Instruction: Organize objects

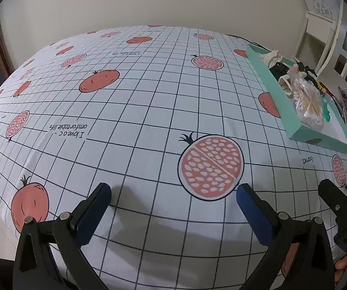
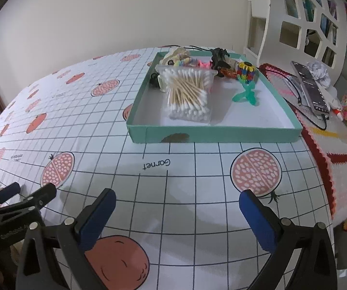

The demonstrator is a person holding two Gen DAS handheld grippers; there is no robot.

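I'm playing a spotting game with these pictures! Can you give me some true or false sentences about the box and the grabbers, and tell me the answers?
1. The clear plastic bag of wooden cotton swabs lies inside the shallow teal cardboard box. True.
2. The right gripper is squeezing the green balloon-dog toy. False: its jaws are open and empty, and the toy sits in the box.
3. The left gripper is open above the pomegranate-print checked tablecloth. True.
4. The dark smartphone lies inside the box. False: it rests outside, to the box's right, on a crocheted mat.
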